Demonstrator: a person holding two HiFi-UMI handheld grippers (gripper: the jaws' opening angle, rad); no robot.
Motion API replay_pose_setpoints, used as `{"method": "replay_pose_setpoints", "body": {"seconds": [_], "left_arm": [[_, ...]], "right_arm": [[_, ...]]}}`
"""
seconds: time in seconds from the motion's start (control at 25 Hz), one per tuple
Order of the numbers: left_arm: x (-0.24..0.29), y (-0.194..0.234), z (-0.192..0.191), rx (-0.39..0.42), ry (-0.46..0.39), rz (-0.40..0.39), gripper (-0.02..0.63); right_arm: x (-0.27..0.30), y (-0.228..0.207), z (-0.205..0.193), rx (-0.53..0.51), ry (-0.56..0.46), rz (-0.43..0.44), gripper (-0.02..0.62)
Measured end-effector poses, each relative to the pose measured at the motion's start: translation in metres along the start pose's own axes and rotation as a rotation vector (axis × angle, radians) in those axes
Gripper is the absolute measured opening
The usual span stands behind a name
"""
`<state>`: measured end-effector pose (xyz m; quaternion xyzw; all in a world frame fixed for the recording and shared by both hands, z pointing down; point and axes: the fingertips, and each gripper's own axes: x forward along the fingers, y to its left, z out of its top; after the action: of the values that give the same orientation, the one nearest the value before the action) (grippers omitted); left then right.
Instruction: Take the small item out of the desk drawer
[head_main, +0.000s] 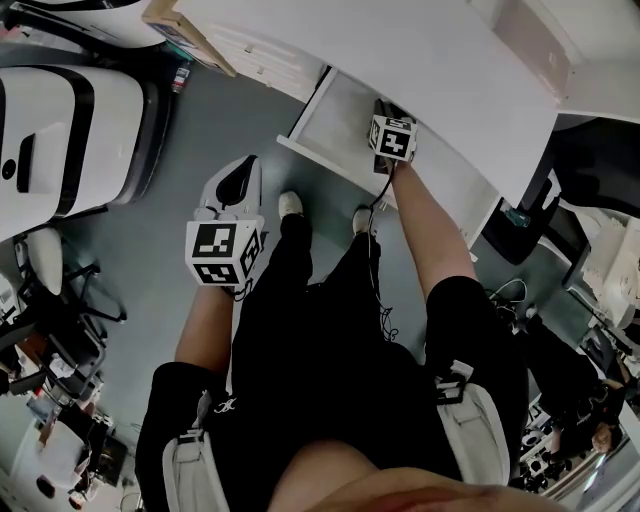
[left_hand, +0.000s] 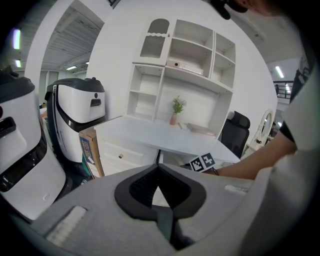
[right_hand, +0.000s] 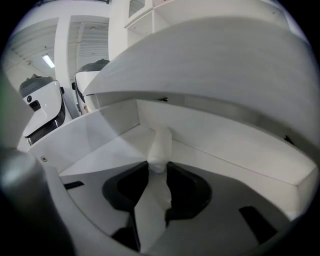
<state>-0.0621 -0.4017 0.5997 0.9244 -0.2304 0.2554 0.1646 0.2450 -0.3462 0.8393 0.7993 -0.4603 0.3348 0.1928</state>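
Observation:
The white desk drawer (head_main: 335, 115) stands pulled out under the desk top (head_main: 430, 70). My right gripper (head_main: 385, 110) reaches into it from the front. In the right gripper view a small white item (right_hand: 160, 145) stands upright on the drawer floor (right_hand: 115, 145), and the black fingertips (right_hand: 141, 172) of the right gripper (right_hand: 158, 167) press on its lower end from both sides. My left gripper (head_main: 235, 185) hangs over the grey floor, left of the drawer, away from it. Its jaws (left_hand: 159, 170) meet at the tips with nothing between them.
A white and black machine (head_main: 60, 130) stands at the left, with a cardboard box (head_main: 185, 30) beside the desk. A dark office chair (head_main: 520, 235) is at the right. The person's feet (head_main: 290, 205) stand just before the drawer. A white shelf unit (left_hand: 185, 75) sits on the desk.

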Motion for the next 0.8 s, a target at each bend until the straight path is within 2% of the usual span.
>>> {"method": "replay_pose_setpoints", "body": {"seconds": [0.2,0.36,0.6,0.8], "left_arm": [[-0.006,-0.002,0.006,-0.004,-0.019,-0.004,0.014],[-0.009,-0.007,0.014,-0.001,-0.038,-0.012,0.014],[-0.019,-0.012,0.024,0.001,-0.061,-0.016,0.014],[-0.024,-0.015,0.037,0.011,-0.083,-0.029,0.014]], "right_arm": [[-0.013,0.023,-0.004,-0.099,0.026,0.118,0.104],[-0.028,0.043,-0.005,-0.272,0.032,0.235,0.097],[-0.064,0.061,-0.005,-0.493,0.064,0.343,0.092],[-0.106,0.081,0.016,-0.584,0.016,0.433,0.089]]}}
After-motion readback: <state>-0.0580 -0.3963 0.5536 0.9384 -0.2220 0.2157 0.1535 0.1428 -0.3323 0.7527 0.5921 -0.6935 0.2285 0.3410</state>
